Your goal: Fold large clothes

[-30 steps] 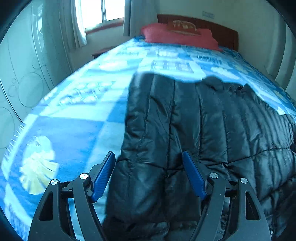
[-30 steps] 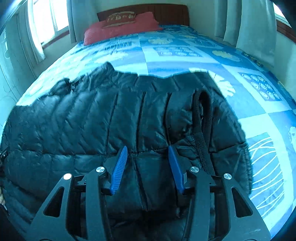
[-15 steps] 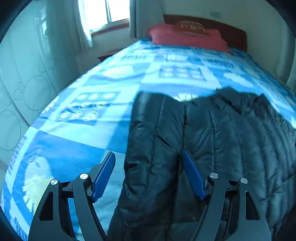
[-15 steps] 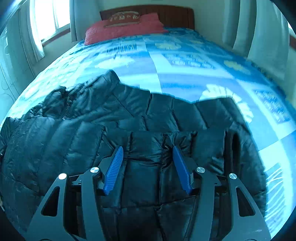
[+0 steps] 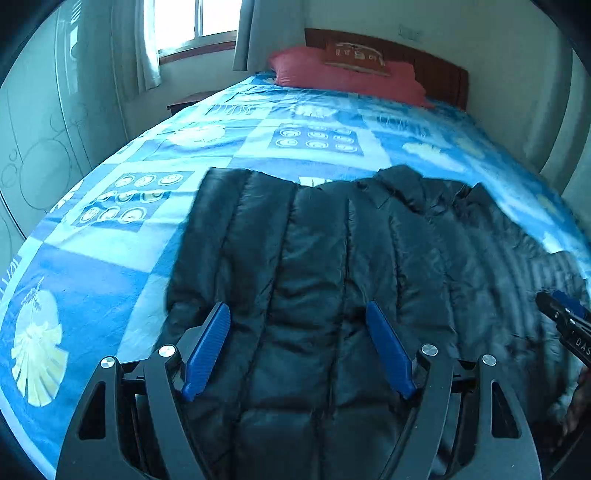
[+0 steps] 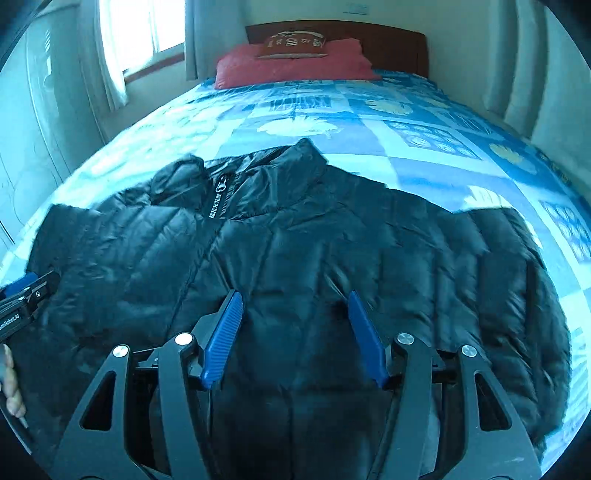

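Note:
A black quilted puffer jacket point(image 5: 332, 258) lies spread flat on the bed, front up, with its zipper and collar point(image 6: 221, 195) toward the pillows. It fills the near half of the right wrist view point(image 6: 314, 258) too. My left gripper point(image 5: 297, 314) is open and empty above the jacket's left part. My right gripper point(image 6: 293, 302) is open and empty above the jacket's middle. Each gripper shows at the edge of the other's view: the right one point(image 5: 565, 317) and the left one point(image 6: 22, 295).
The bed has a blue patterned cover point(image 5: 110, 240) and a red pillow point(image 5: 343, 74) at a wooden headboard point(image 6: 388, 40). A window with curtains point(image 5: 192, 22) and a pale wardrobe point(image 5: 37, 129) stand on the left. Curtains point(image 6: 517, 55) hang on the right.
Both grippers have risen and pulled back from the jacket, so more of it and the bed shows. The right gripper's jaws have opened wider. The folded sleeve with its dark strap is out of sight.

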Available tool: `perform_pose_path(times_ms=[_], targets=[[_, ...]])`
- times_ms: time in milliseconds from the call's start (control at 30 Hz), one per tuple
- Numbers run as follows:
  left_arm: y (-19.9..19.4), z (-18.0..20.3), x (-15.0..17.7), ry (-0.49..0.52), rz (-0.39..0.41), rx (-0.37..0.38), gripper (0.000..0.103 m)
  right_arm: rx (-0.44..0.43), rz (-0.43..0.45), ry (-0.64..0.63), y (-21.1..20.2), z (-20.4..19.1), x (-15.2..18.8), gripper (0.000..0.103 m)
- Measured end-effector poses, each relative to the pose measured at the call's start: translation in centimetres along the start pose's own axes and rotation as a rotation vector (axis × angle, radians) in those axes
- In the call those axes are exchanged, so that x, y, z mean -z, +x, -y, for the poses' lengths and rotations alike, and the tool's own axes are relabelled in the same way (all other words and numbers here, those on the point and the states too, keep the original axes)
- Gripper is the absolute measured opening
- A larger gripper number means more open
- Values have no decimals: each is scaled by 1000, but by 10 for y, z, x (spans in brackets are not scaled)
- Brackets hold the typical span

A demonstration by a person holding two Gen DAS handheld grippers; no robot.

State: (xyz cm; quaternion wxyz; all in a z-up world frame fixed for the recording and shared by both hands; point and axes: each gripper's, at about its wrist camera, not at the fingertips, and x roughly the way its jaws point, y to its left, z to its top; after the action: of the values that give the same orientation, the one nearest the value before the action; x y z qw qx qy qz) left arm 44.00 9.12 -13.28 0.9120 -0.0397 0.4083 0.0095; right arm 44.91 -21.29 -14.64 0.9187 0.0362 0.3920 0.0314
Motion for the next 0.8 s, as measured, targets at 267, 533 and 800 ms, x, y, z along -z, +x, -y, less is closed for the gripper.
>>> perform_pose_path(times_ms=[267,533,800], targets=[[-84,-39,65,19,-19,30,75,62,-27,52,-113,62,91,69],[-166,-77,182,-53,-140,59,75,143,-167,138,-198,113,224,69],[-216,-86,260,-120,-211,149,76,106,-195,218,-254,123,302,76]])
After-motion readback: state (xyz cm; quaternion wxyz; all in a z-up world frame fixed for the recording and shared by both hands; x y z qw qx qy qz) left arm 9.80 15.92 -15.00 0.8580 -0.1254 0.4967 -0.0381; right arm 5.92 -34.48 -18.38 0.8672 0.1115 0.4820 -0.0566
